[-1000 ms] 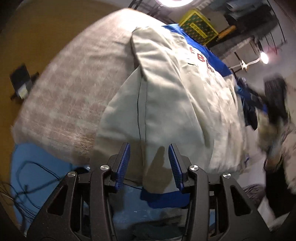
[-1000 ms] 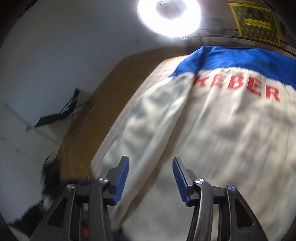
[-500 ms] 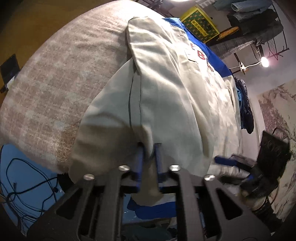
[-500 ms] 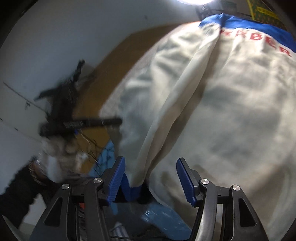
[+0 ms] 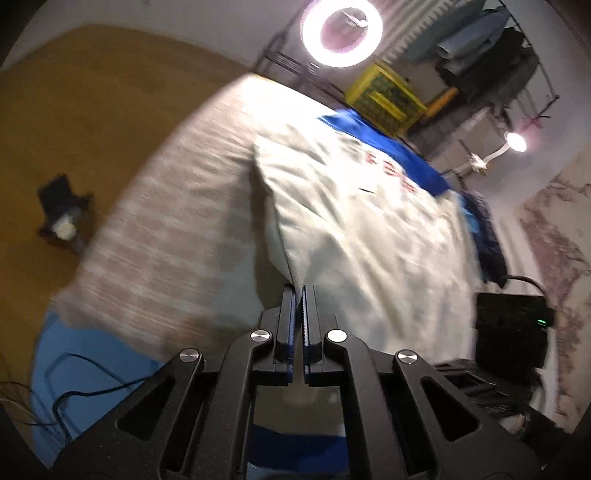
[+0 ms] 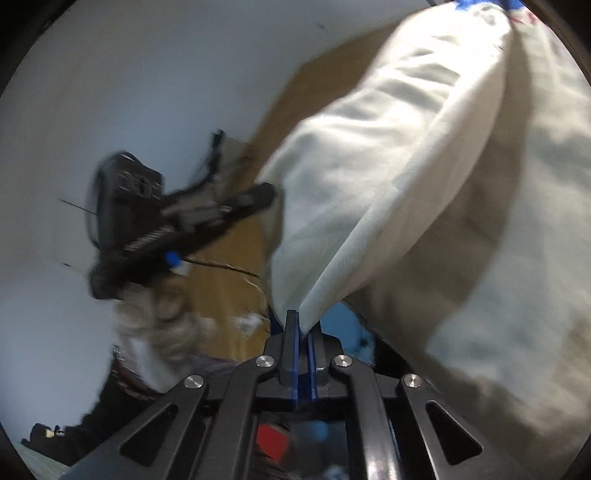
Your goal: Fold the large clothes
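Two claws each pinch the hem of one cream cotton jacket with a blue collar band (image 5: 354, 229), spread over a bed with a beige checked blanket (image 5: 177, 236). The left claw (image 5: 298, 291) has just closed, pads pressed together on the fabric edge; the right claw (image 6: 303, 321) has likewise just snapped shut on a lifted corner. Red lettering (image 5: 391, 171) across the jacket is too blurred to read. Only the left view shows the ring light (image 5: 341, 31), a yellow crate (image 5: 384, 98) and a black box with a green light (image 5: 511, 328). Only the right view shows the other gripper from outside, held by a person's hand (image 6: 155, 306).
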`<state>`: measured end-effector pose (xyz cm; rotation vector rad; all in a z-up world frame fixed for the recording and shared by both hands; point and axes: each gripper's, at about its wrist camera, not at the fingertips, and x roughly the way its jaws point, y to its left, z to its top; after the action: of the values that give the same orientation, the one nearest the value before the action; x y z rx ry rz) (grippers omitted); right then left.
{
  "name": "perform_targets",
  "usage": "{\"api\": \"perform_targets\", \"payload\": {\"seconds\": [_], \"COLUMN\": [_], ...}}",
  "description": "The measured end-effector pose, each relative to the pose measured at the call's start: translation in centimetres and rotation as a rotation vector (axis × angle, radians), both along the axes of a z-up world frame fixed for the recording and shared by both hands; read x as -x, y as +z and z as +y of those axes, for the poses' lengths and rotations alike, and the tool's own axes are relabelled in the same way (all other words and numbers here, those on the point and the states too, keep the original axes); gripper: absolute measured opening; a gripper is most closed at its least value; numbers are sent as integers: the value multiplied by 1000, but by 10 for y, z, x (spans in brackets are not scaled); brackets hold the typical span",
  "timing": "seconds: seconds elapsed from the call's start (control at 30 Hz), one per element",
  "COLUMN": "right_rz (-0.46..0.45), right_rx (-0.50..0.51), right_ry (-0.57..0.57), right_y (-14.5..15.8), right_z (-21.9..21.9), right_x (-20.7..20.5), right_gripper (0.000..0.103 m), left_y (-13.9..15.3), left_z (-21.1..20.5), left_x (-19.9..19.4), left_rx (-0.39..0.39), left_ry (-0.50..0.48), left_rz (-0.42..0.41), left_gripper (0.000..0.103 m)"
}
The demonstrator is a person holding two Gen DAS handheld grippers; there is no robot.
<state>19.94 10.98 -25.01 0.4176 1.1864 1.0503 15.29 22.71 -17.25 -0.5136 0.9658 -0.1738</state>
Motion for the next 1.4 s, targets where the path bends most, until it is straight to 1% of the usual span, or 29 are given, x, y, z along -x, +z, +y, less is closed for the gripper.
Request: {"api": "perform_targets", "payload": {"seconds": [0.03, 0.07, 0.1, 0.13, 0.2, 0.23, 0.3, 0.4, 0.43, 0.47, 0.5, 0.53, 0.57, 0.6, 0.63, 0.8, 0.83, 0.87, 0.9, 0.93, 1.03, 1.1, 1.13, 1.2, 1.27, 1.37, 1.4], "right_rz": [-20, -23, -7, 2, 29, 25, -14, -31, -39, -48, -52, -55, -67, -78, -94, -177, -197, -209, -219, -231, -248, -249, -250, -257, -270, -288, -294], "right_rx": [4, 42, 86, 111, 161, 184, 234, 255, 266, 282, 288, 284, 286, 291, 297, 317, 314, 311, 307, 299, 289, 278, 275, 273, 279, 281, 283], "right_ry": [2, -1, -10, -16, -28, -26, -13, 3, 8, 14, 21, 28, 36, 41, 45, 43, 42, 38, 34, 29, 11, -6, -13, -21, -31, -49, -57], "right_y": [0, -7, -18, -26, -44, -49, -52, -50, -49, -50, -48, -47, -44, -42, -39, -23, -19, -16, -12, -7, 3, 8, 8, 13, 23, 38, 45], "right_z": [3, 6, 9, 9, 10, 12, 16, 16, 16, 16, 14, 12, 8, 5, 3, -10, -14, -15, -17, -20, -24, -27, -20, -24, -32, -33, -33], "right_x": [0, -1, -4, -5, -7, -6, -2, 1, 2, 1, 2, 4, 8, 12, 17, 30, 30, 32, 31, 32, 28, 25, 25, 22, 15, 2, -4], "right_gripper": [1, 1, 1, 1, 1, 1, 1, 7, 11, 14, 23, 30, 33, 36, 37, 37, 37, 37, 37, 37, 37, 37, 38, 39, 41, 50, 55], "left_y": [-8, -17, -26, -37, -52, -56, -55, -47, -46, -45, -45, -45, -44, -45, -47, -70, -76, -79, -80, -80, -79, -81, -83, -88, -94, -100, -100], "left_z": [6, 8, 9, 9, 4, 1, 0, 9, 14, 21, 26, 32, 36, 41, 47, 62, 66, 69, 71, 70, 66, 60, 57, 48, 39, 30, 29], "left_x": [-4, -7, -10, -13, -16, -16, -14, -8, -2, 1, 4, 8, 12, 16, 23, 41, 43, 42, 40, 38, 23, 14, 9, 0, -8, -19, -21], "left_rx": [-24, -22, -24, -46, -77, -102, -114, -103, -97, -76, -51, -24, -6, 20, 54, 188, 234, 267, 295, 304, 278, 275, 276, 277, 282, 297, 293], "left_ry": [23, 26, 24, 20, -2, -13, -15, 27, 39, 53, 63, 74, 84, 99, 113, 135, 143, 147, 145, 143, 126, 109, 98, 67, 39, 6, 5], "left_rz": [20, 44, 74, 107, 140, 147, 137, 111, 106, 106, 106, 103, 99, 87, 71, 87, 94, 97, 94, 90, 85, 97, 107, 127, 149, 164, 156], "left_gripper": [0, 0, 0, 0, 0, 0, 0, 2, 3, 4, 10, 21, 29, 40, 45, 46, 48, 49, 52, 55, 56, 56, 56, 56, 56, 56, 56]}}
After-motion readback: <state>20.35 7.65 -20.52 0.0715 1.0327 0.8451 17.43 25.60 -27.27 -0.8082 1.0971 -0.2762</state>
